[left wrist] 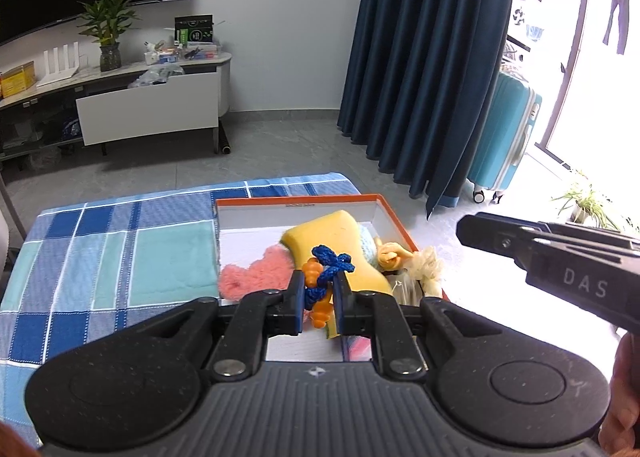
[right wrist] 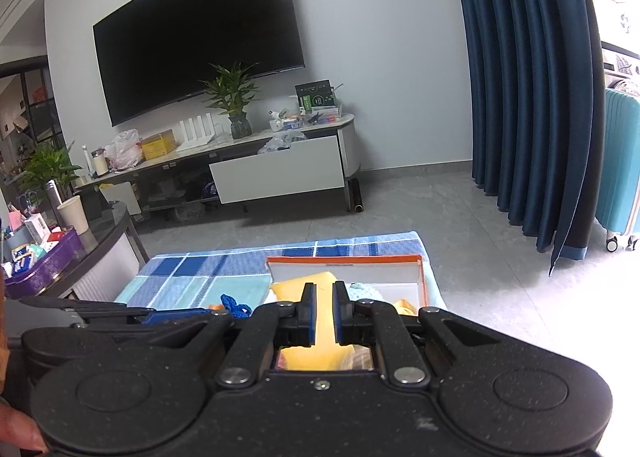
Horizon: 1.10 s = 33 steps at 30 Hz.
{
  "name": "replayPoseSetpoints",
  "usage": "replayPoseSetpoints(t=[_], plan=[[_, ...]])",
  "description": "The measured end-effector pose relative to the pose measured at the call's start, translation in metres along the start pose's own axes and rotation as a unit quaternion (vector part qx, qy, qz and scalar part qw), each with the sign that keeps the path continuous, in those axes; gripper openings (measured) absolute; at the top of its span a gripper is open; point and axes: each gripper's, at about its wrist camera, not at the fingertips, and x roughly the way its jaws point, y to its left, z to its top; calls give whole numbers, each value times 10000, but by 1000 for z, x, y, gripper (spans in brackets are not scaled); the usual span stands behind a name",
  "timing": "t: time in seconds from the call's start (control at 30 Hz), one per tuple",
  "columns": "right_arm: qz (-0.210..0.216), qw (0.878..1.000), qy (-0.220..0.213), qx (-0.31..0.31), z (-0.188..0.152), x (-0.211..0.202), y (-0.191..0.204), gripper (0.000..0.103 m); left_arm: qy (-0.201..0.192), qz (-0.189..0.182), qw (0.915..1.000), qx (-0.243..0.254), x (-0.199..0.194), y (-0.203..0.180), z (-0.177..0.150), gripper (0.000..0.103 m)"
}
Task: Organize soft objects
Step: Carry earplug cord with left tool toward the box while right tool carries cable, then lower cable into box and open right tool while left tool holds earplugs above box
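Two grippers were in play, one in each of your hands. Your left gripper (left wrist: 319,293) was clenched on a blue and orange knitted toy (left wrist: 322,277), the blue pads pressing it from either side. Its blue yarn top poked out past the fingertips toward 12 o'clock, and an orange lobe hung between the jaws toward 6 o'clock. You held that toy over the near part of the orange-rimmed box (left wrist: 396,217), which sat on the blue checked cloth (left wrist: 120,249).

Inside the box, the yellow sponge (left wrist: 320,235) lay just beyond the held toy at 12 o'clock. The pink fluffy piece (left wrist: 256,271) lay at 9 o'clock from your left claw. A pale blue knitted item (left wrist: 367,241) and a small yellow soft toy (left wrist: 390,253) sat at about 2 o'clock. A cream rope tassel (left wrist: 430,267) draped over the box's right wall at about 3 o'clock.

Your right gripper (right wrist: 324,313) had its jaws drawn in to a narrow gap with nothing pinched between the pads. It hovered above the box (right wrist: 420,269), and the yellow sponge (right wrist: 324,321) showed through the gap, lying below and beyond the fingertips from 12 to 6 o'clock. From that wrist, the blue yarn of the toy (right wrist: 236,305) showed at 9 o'clock.
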Motion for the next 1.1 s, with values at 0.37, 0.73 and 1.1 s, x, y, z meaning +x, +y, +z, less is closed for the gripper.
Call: replayPoseSetpoints(t=[0.37, 0.73, 1.1], plan=[[-43, 9989, 462, -78, -15, 22, -11, 14, 212, -10, 9998, -44, 15, 2, -4, 16], [160, 9893, 1360, -502, -41, 89, -1, 48, 306, 161, 9992, -212, 16, 20, -7, 16], [123, 9945, 961, -405, -31, 67, -10, 13, 342, 25, 9993, -168, 20, 14, -6, 16]])
